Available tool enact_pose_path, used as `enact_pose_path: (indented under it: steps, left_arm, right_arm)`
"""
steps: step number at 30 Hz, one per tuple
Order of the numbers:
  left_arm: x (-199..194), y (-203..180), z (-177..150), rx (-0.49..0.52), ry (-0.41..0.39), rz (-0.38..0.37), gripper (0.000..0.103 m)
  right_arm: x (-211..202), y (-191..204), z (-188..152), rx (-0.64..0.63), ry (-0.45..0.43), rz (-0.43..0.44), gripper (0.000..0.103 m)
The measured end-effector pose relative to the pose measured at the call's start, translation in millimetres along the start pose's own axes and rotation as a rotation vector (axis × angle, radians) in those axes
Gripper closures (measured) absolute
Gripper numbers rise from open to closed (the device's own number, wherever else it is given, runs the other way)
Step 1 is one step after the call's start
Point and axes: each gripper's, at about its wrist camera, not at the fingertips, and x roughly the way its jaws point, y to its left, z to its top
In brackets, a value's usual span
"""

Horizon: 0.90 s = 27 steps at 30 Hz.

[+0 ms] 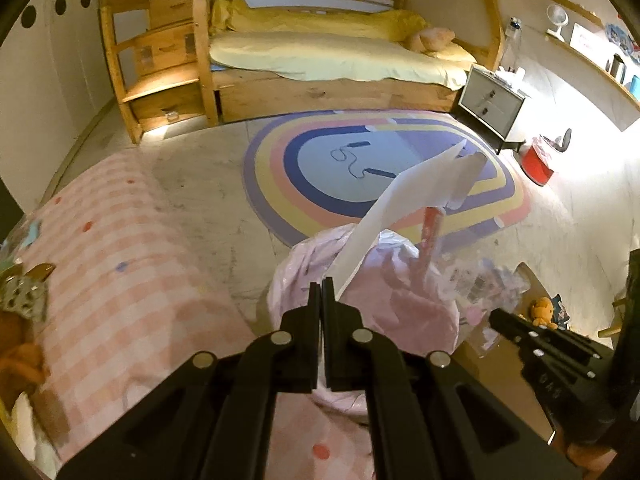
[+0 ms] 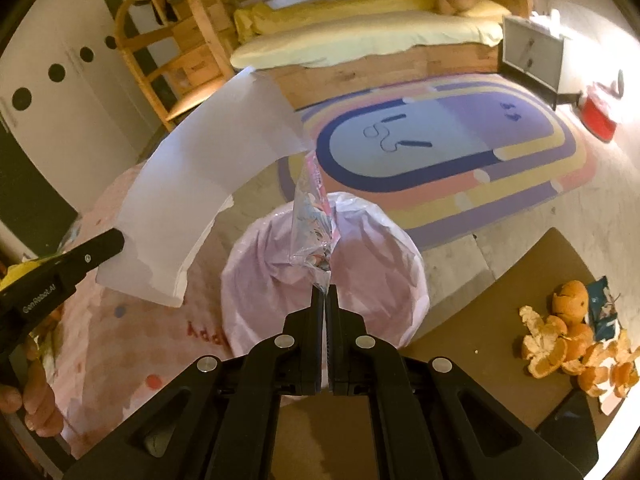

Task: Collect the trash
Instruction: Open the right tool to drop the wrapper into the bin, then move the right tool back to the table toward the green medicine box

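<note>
Pink-lined bin (image 2: 324, 276) stood below both tongs. We held white paper (image 1: 404, 208) pinched in left tongs (image 1: 322, 286), clear wrapper (image 2: 312, 236) pinched in right tongs (image 2: 325, 294). Risk: paper overhung bin's far rim, could fall on floor (image 1: 200, 184). Orange peels (image 2: 568, 340) remained on surface (image 2: 480, 320), near right.

Two fisheye cameras rode the grippers, each looked forward and steeply down along its own fingers, both hung close above the lined bin (image 1: 360, 280) (image 2: 320, 272), shared the rainbow rug (image 1: 380, 168) (image 2: 440, 152), the bunk bed (image 1: 320, 56) (image 2: 360, 36), each caught the other gripper at its edge.
</note>
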Motion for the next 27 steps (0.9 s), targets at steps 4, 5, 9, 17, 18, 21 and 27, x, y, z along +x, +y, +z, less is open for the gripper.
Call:
enact_pose_path:
  steps: [4,5,9,17,18,21,27]
  left_arm:
    - [6,2,1,-0.006,0.009,-0.001,0.069]
    - [3,6,0,-0.011,-0.004,0.007,0.063]
    - [-10,22,-1,-0.033,-0.036,0.049,0.063]
    - [-81,48,-16,-0.077,-0.138,0.114,0.063]
    - [-91,49,-18,-0.078,-0.152,0.127,0.063]
    - [-124,54,-26,-0.086,-0.198,0.150,0.063]
    - [-181,80,-56,-0.130,-0.246,0.215,0.058]
  right_arm:
    - [16,2,0,-0.013,0.032,-0.007,0.081]
    - [16,2,-1,-0.013,0.032,-0.014,0.072]
    - [-1,4,-5,-0.006,-0.002,-0.003,0.069]
    - [-63,30,-3,-0.049,-0.119,0.033,0.069]
    - [-72,35,-3,-0.056,-0.133,0.041,0.069]
    - [-94,51,-4,-0.076,-0.164,0.074,0.069]
    - [-123,98,-9,-0.182,-0.187,0.150,0.069]
